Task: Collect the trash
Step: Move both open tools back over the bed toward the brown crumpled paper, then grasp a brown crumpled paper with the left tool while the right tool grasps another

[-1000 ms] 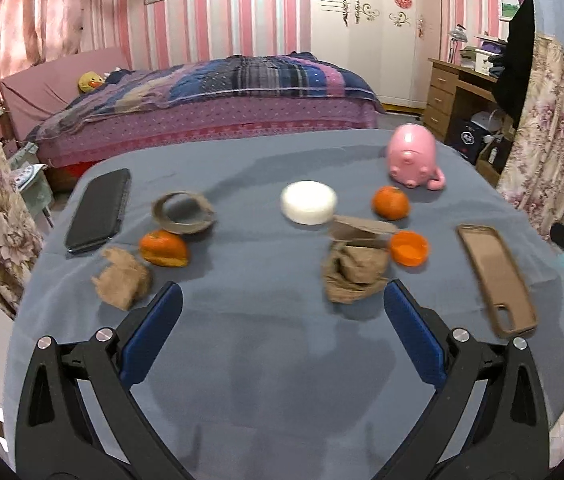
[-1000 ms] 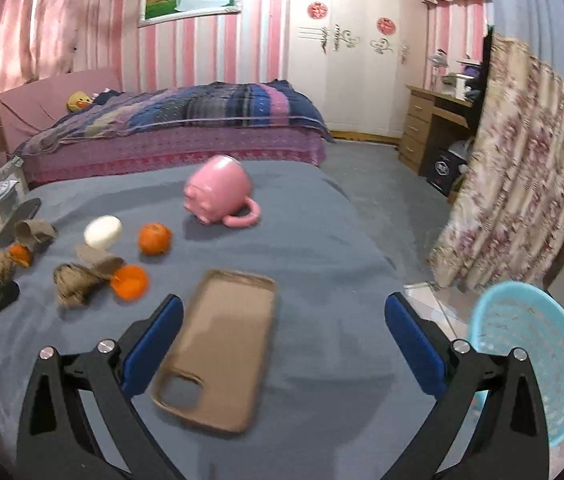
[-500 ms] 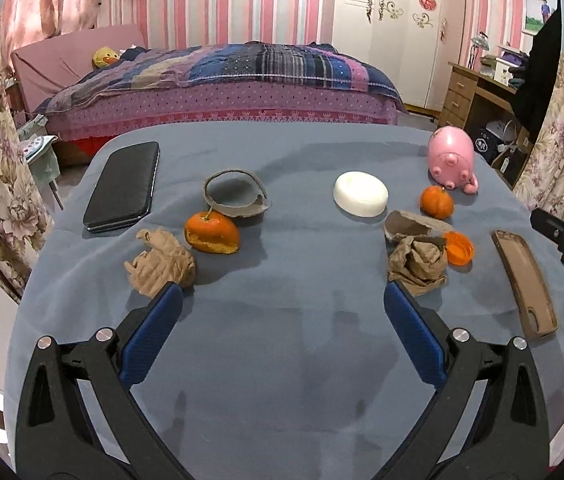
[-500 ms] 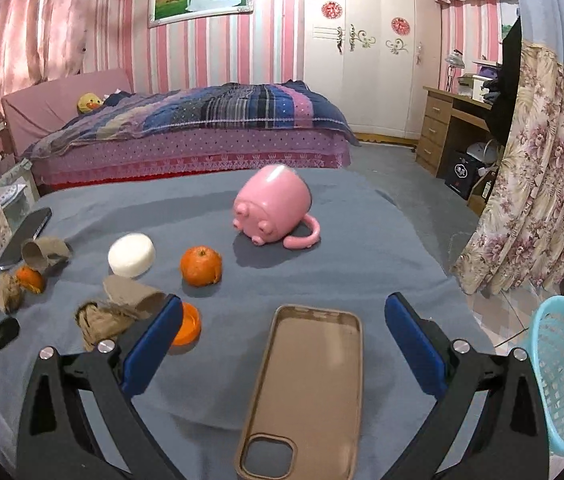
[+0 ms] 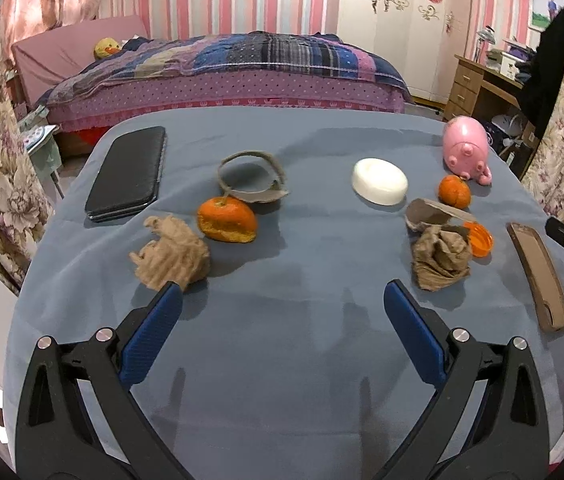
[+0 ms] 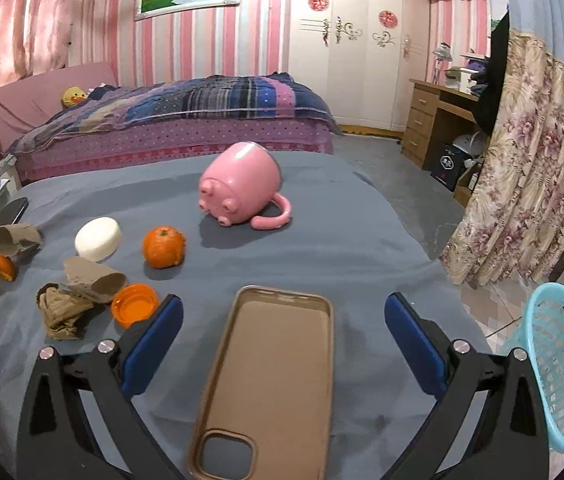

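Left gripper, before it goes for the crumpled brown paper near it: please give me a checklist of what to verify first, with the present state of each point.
1. Left gripper open wide enough for the paper: ok, fingers spread, nothing between them.
2. Crumpled brown paper within the opening: not ok, it lies just beyond the left finger tip, off centre.
3. Paper free of neighbours: ok, the orange peel lies close but apart.
4. Black phone out of the path: ok, it lies farther back on the left.
5. Blue basket ready to receive trash: ok, beside the table, visible part empty.
6. Right gripper clear of the left: ok, open above the phone case.
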Motion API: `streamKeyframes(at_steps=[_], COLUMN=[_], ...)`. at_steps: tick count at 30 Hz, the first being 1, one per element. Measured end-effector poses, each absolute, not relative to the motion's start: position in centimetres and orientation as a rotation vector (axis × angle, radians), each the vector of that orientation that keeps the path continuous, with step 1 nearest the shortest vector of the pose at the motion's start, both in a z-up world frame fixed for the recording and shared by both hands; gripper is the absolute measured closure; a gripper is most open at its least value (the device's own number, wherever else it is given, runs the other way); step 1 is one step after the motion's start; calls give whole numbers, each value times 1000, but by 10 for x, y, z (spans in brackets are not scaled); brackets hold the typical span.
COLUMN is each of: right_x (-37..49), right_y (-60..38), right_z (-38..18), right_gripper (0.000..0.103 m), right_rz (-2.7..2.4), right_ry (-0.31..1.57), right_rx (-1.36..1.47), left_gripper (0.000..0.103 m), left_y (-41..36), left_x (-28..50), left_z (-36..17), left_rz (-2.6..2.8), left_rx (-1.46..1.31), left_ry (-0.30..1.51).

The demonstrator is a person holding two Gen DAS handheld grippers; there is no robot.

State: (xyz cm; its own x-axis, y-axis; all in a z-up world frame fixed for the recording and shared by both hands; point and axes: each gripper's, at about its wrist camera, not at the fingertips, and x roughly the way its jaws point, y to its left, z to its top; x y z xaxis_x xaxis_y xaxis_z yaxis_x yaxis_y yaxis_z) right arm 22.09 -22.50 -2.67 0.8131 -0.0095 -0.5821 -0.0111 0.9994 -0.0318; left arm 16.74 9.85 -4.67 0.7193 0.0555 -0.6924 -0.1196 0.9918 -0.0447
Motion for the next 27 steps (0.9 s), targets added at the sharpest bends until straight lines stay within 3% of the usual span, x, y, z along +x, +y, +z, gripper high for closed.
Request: streamKeyframes(at_steps=[16, 21, 25, 27], right_x=[237, 238, 232, 230], right_y=[-223, -207, -191, -180], right_z=[-35, -38, -37, -39], right_gripper=[5, 5, 5, 5], right_rz=[23, 59, 102, 121], right_ry=[673, 694, 684, 689], right_rx=[-15, -26, -38, -53], left_gripper=[6, 22, 58, 60], left_y=[158, 163, 163, 162], left_x=[195, 202, 200, 199], left_z=[-64, -71, -70, -70], left_rz=[197, 201, 192, 187], left_rx=[-247, -255, -227, -204], left_ry=[777, 829, 832, 848])
